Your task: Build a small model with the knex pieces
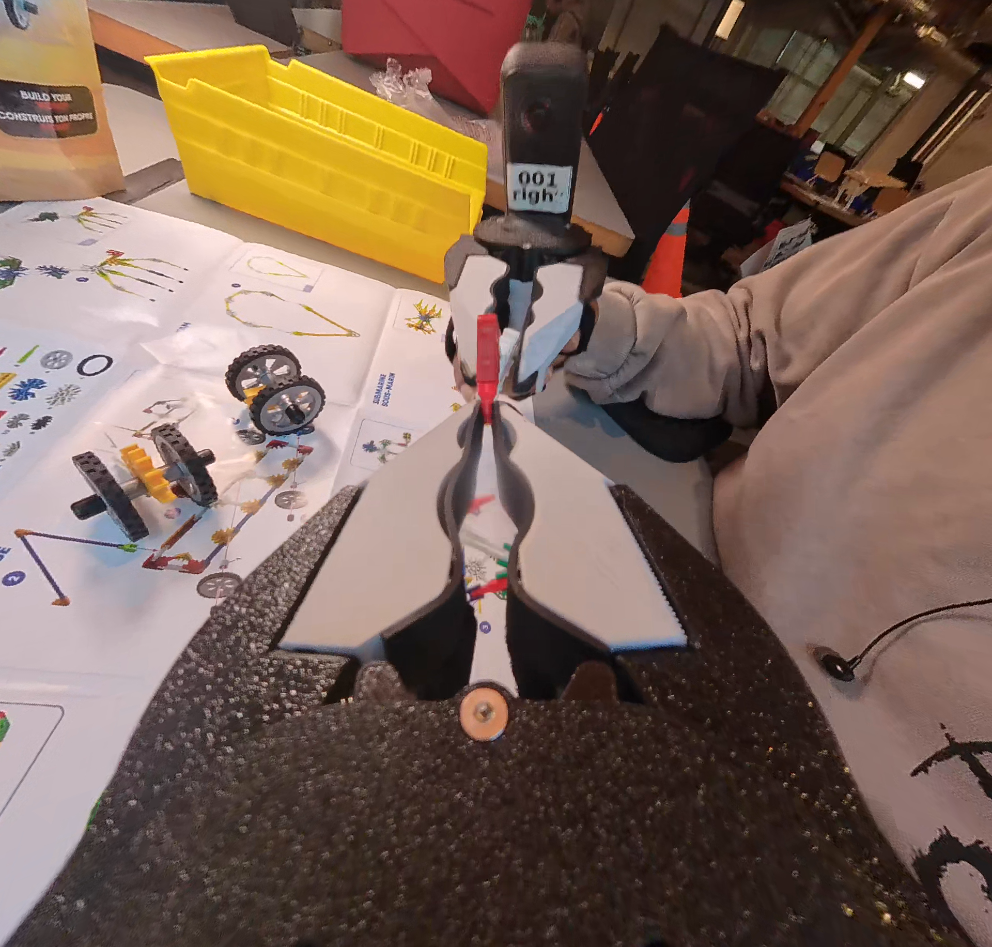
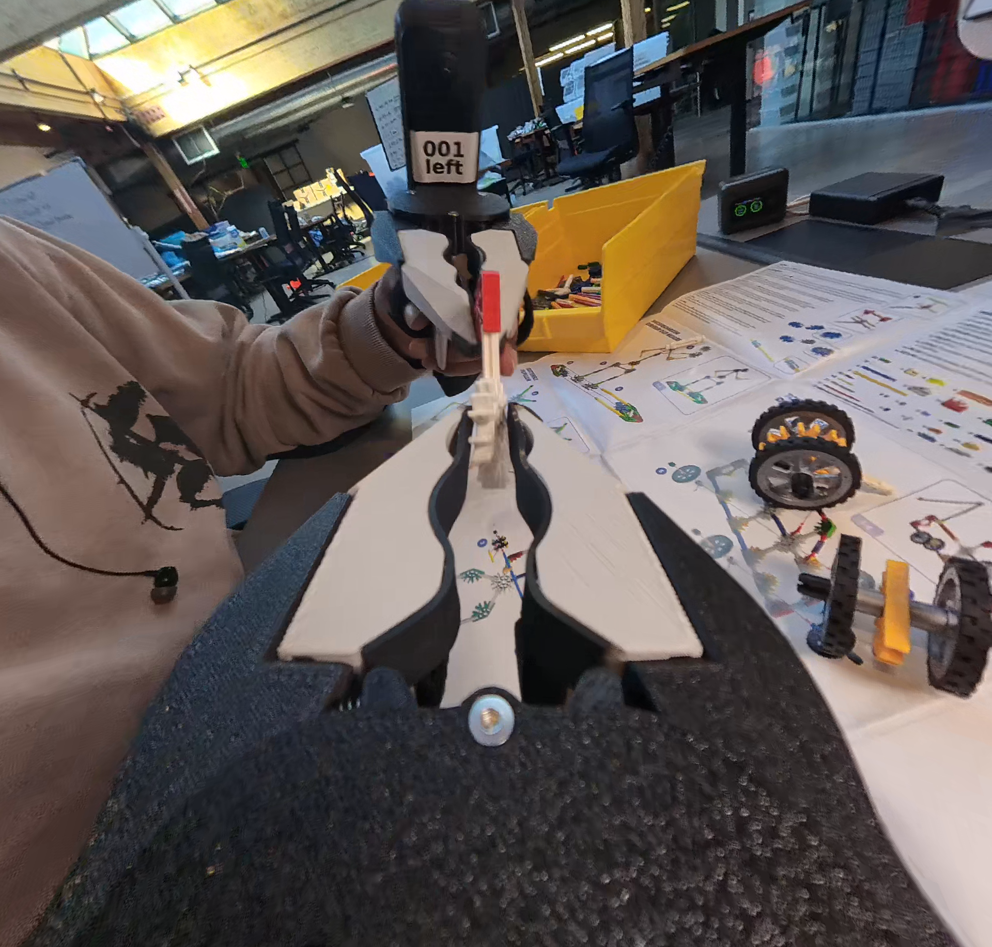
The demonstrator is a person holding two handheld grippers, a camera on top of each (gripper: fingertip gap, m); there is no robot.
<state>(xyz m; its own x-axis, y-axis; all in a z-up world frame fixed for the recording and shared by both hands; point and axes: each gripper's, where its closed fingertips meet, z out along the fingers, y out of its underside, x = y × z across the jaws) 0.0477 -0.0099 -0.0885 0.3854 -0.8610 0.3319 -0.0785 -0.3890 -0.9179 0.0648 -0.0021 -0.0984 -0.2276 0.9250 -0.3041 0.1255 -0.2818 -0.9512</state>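
Both grippers face each other above the tabletop [image 1: 177, 142]: left gripper [image 1: 486, 419] jaws clamp a red rod [image 1: 487, 357], right gripper [image 2: 491, 432] jaws clamp a white connector [image 2: 486, 422]. Two wheel axles [image 1: 145, 483] lie built; the pieces look partly mated.

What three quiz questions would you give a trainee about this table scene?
1. True or false: the yellow bin is empty.
2. The left gripper is shut on: A) a red piece; B) a black wheel; C) nothing.
3. Fill in: the axle with the yellow gear lies on a printed paper ____.

Key: 1 false, it holds coloured pieces. 2 A. 3 sheet.
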